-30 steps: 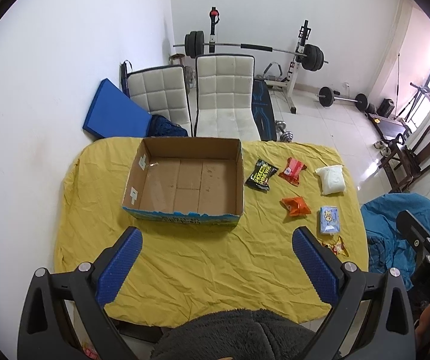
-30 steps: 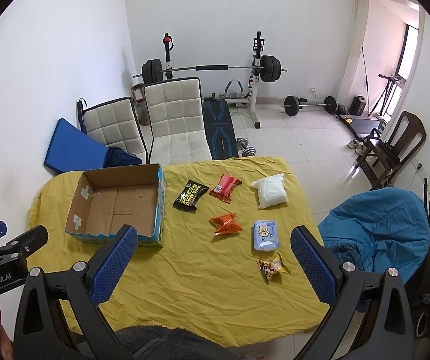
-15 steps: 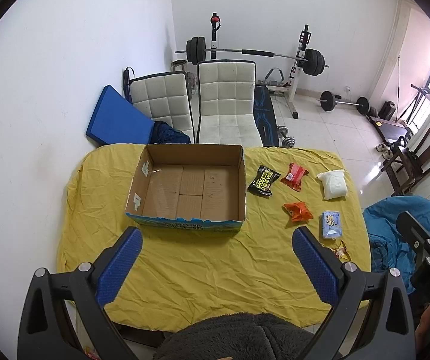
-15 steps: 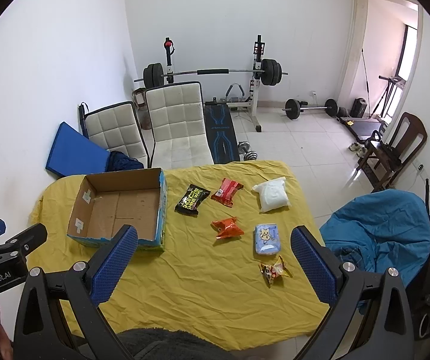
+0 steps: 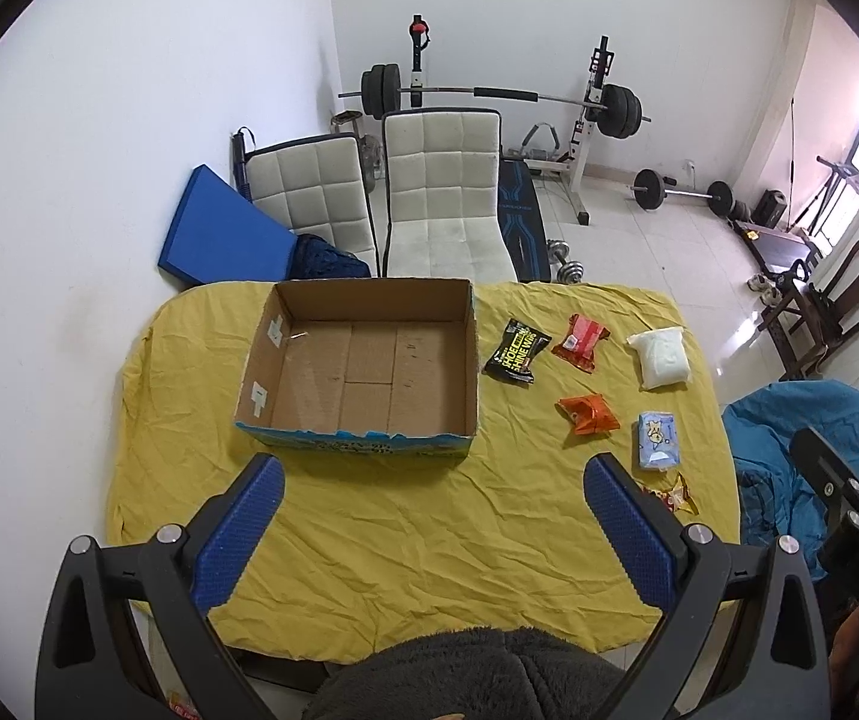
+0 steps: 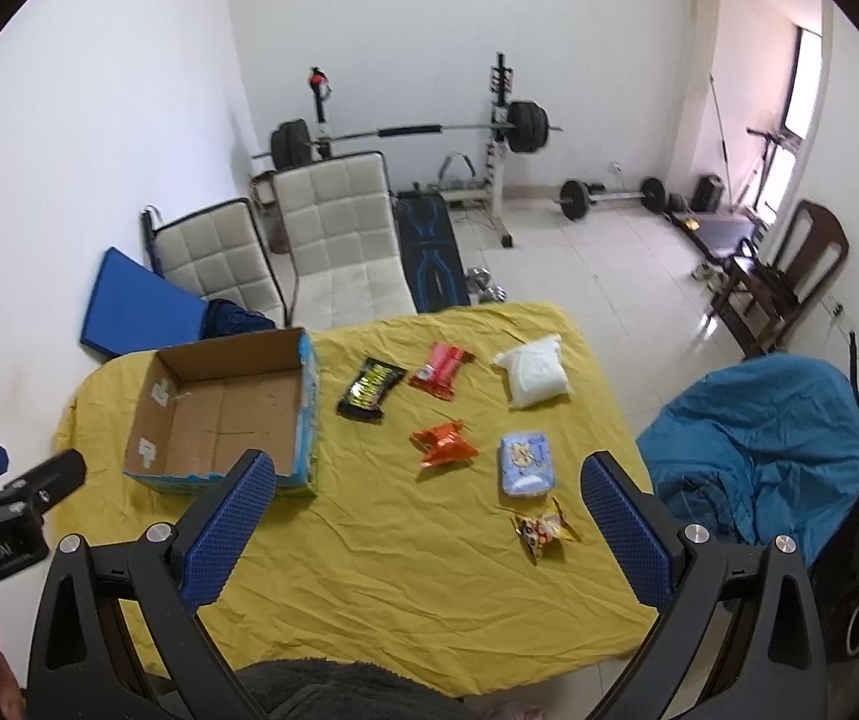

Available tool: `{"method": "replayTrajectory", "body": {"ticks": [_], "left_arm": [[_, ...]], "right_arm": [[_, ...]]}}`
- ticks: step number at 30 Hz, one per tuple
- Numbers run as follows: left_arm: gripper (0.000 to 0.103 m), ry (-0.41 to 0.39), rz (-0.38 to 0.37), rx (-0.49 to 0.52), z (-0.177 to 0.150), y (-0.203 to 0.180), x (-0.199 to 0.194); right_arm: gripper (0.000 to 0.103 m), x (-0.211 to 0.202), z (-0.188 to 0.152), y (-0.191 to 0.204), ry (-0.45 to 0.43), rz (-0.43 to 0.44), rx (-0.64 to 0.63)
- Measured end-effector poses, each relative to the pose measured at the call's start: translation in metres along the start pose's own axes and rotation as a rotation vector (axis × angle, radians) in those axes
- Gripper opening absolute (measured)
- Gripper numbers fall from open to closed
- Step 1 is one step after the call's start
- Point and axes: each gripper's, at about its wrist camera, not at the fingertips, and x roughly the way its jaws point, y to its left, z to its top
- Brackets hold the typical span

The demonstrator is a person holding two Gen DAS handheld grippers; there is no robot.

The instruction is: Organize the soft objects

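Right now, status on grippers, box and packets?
Left gripper and right gripper open, held above table. Cardboard box empty. Six packets beside it, black packet nearest. Nothing blocking.

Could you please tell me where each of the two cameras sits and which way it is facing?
Left wrist: on the left tool, high above the near table edge, facing the cardboard box; blue fingers, dark fleece garment, right tool's edge show.
Right wrist: on the right tool, further right, facing the packets; left tool at left edge.
Shared: yellow tablecloth, box, white pouch, gym room.
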Motion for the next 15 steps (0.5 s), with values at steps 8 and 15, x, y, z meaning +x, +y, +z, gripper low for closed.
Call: {"method": "replayTrajectory", "body": {"ticks": [8, 15], "left_arm": [[0.103, 0.089, -0.026, 0.088, 0.012, -0.049, 0.063], [0.103, 0.221, -0.019, 0.147, 0.013, -0.096, 0.152]], "right_arm": [[0.103, 0.074, -0.015, -0.073, 0.15, -0.103, 0.092], [0.103, 0.192, -0.053, -0.153, 0.354, -0.17, 0.123]]}}
